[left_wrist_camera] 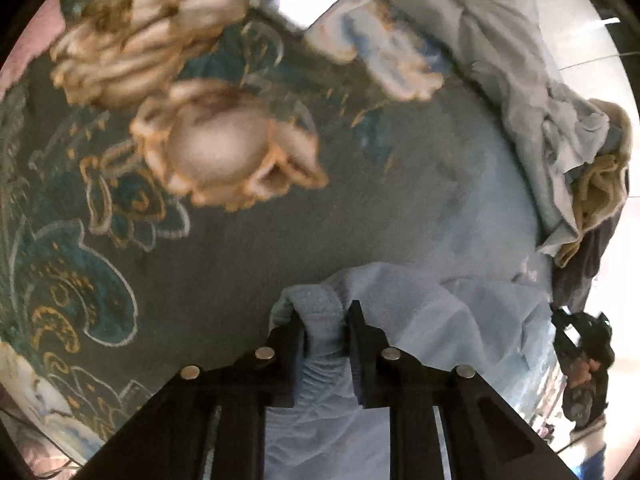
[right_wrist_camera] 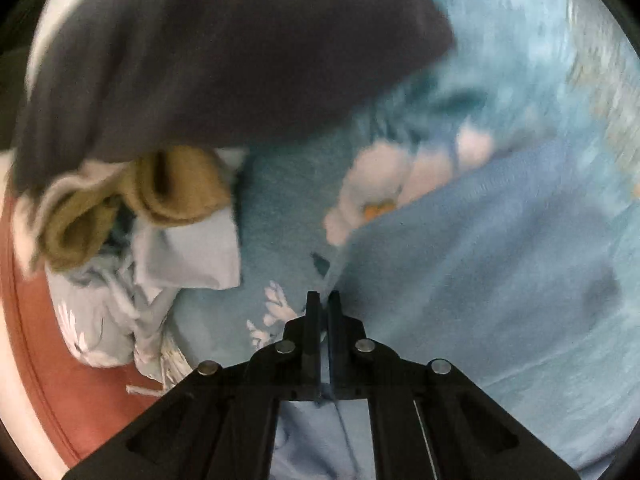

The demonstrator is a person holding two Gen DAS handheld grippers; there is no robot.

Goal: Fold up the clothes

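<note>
So the light blue garment (left_wrist_camera: 432, 320) is lying across a floral bedspread (left_wrist_camera: 224, 264), teal-grey with big cream flowers, and both grippers have hold of it. The left gripper (left_wrist_camera: 326, 322) has its black fingers (left_wrist_camera: 362, 344) pinched on a thick, bunched fold of the blue fabric, which rolls up between them. The right gripper (right_wrist_camera: 323, 304) is clamped nearly flat on a thin edge of the same garment (right_wrist_camera: 480, 264), fingers almost touching with just the cloth between.

Off to the far side of the garment sits a messy laundry pile (left_wrist_camera: 568, 148): pale grey-blue stuff, a tan knit piece (right_wrist_camera: 160, 200) rolled up in it, and a dark grey cloth (right_wrist_camera: 224, 52) draped over the top. The right view is quite blurry, so the details are mushy.
</note>
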